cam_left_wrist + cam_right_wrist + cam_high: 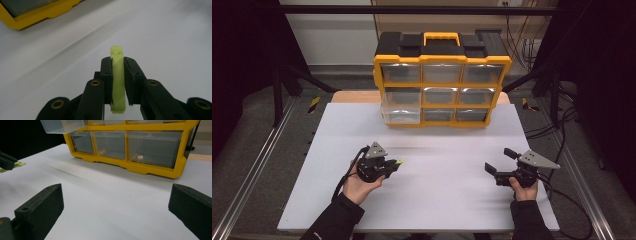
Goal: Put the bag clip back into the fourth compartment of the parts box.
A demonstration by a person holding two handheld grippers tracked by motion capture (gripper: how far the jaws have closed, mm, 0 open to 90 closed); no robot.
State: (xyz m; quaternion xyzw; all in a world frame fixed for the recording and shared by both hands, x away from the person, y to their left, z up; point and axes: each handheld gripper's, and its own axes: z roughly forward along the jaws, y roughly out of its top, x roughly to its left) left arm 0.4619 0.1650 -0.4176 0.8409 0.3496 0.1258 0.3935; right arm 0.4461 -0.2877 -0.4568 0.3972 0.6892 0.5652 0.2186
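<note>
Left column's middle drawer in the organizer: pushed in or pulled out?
Pulled out. The clear drawer juts forward past the yellow organizer frame while the other drawers sit flush.

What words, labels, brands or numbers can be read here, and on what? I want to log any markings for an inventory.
None: no readable text stands on anything.
Drawer cabinet: yellow frame, black top and clear drawers bear no legible label.
Green piece clamped in the left tool: plain, no marking.
Right tool, jaws open: no lettering on its black jaws.
White table: blank.
</note>
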